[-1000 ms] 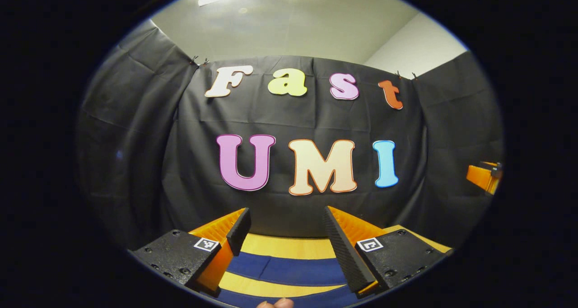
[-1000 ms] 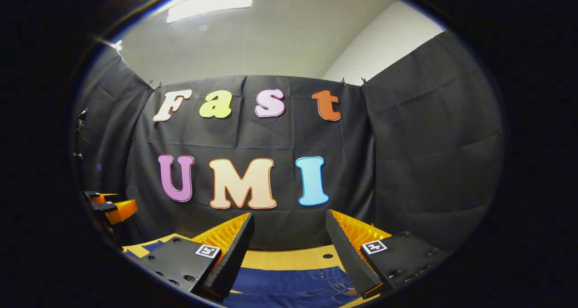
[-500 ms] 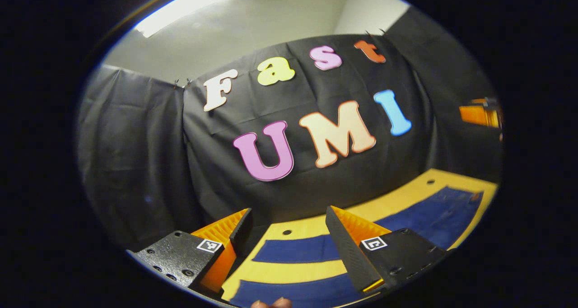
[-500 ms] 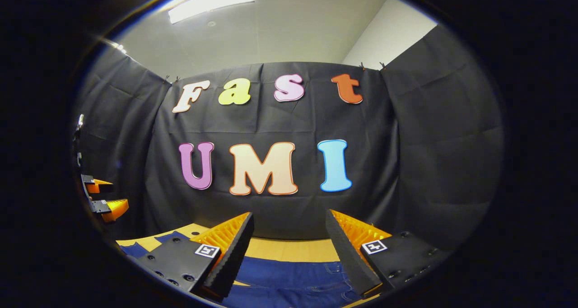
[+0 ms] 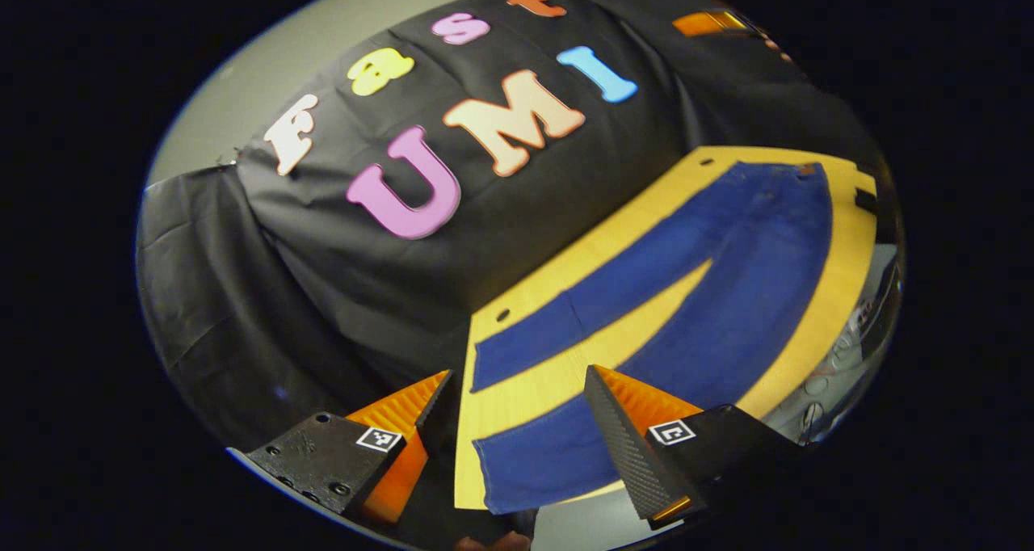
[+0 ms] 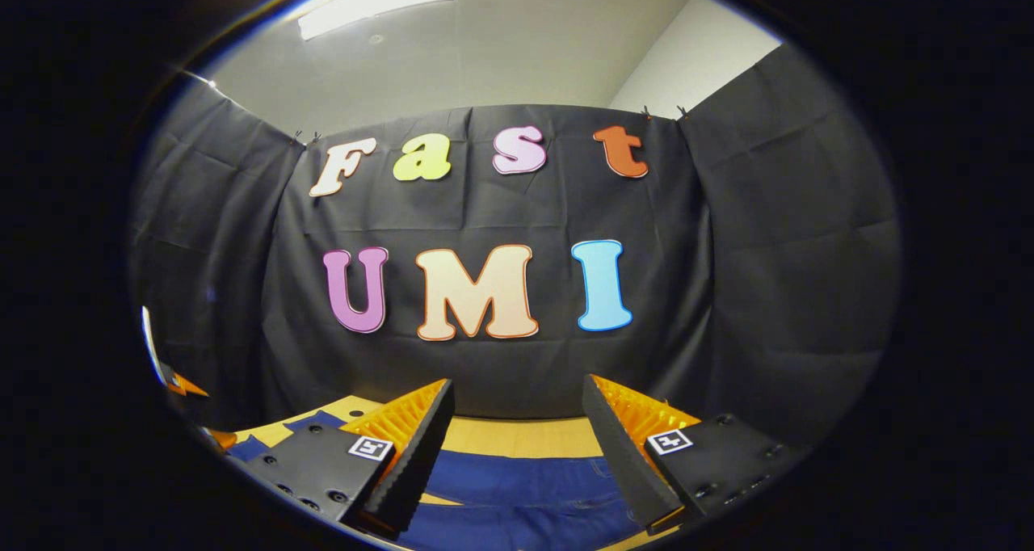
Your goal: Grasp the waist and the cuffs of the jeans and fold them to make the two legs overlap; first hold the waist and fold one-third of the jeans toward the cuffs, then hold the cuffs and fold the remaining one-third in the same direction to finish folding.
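Across the yellow table (image 5: 840,276) the jeans (image 5: 727,276) lay flat and full length, legs apart in a narrow V with bare wood between them, so by my reading nothing was folded: overlapping the legs and both one-third folds were all left to do. Seen in the left gripper view, the waist (image 5: 796,175) sat toward 2 o'clock and the two cuffs toward 6 o'clock, one cuff (image 5: 505,474) close to the table's near edge.

Room looked fair: wood ran along both long sides of the denim, the black booth wall closed the far side toward 11 o'clock, and the table dropped off just past the cuffs.

Hovering above that cuff end, the left gripper (image 5: 517,405) had its fingers spread wide, pinching nothing. Seen in the right gripper view, the right gripper (image 6: 517,438) was likewise spread and empty, above the waist end of the denim (image 6: 525,494) at 6 o'clock.
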Demonstrator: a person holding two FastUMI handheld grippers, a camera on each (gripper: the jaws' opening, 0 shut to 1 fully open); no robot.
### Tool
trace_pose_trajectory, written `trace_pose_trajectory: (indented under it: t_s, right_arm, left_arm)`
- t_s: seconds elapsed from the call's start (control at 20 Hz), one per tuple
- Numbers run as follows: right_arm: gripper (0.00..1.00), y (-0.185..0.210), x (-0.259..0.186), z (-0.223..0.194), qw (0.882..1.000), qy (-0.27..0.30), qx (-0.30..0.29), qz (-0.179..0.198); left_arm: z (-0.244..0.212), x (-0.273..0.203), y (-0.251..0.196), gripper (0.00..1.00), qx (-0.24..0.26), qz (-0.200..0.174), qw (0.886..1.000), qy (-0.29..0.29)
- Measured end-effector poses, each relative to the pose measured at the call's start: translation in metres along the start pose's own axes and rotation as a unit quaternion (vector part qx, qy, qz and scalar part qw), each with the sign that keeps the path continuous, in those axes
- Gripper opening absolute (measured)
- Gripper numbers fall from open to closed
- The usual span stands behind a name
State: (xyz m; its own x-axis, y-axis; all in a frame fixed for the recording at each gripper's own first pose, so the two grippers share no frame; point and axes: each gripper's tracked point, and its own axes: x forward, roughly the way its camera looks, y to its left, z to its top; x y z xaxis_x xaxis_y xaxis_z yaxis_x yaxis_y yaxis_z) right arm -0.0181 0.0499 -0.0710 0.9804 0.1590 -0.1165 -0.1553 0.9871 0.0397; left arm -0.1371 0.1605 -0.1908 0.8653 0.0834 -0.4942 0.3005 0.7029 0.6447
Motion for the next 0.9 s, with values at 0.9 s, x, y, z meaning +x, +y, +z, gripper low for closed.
trace_pose_trajectory:
  t_s: [0.9]
  right_arm:
    - [0.98,0.008,-0.058,-0.052,0.993,0.074,-0.002,-0.093]
  left_arm:
    - [-0.182,0.035,-0.062,0.95,0.209,-0.122,0.961,0.130]
